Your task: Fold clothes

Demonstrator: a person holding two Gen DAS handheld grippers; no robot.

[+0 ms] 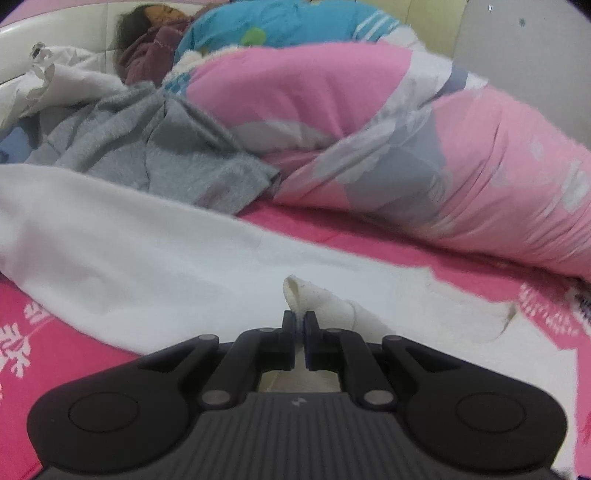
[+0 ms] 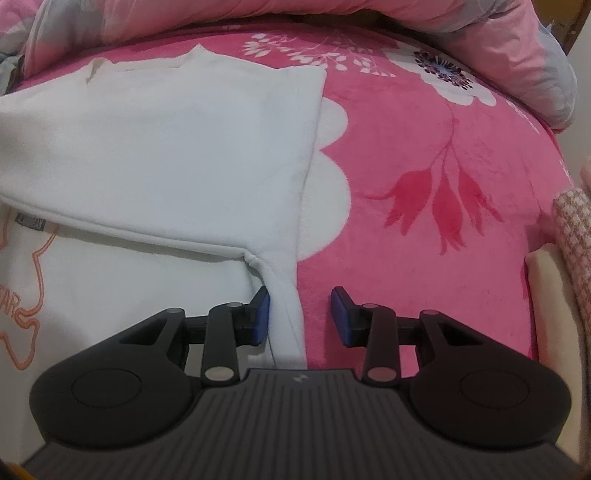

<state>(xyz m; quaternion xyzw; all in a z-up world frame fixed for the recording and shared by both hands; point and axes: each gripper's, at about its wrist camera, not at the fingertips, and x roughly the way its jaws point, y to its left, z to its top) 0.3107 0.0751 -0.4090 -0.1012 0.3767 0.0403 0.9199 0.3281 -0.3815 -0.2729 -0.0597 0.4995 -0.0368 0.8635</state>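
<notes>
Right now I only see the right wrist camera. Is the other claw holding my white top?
Observer: Yes. The left gripper is shut on a fold of the white sweatshirt.
Operator: Is anything else lying near it?
Observer: A grey garment lies crumpled behind the sweatshirt, against the pink quilt.
Operator: Is someone on the bed?
Observer: Yes, a person lies at the far end, mostly covered by a blue blanket.
</notes>
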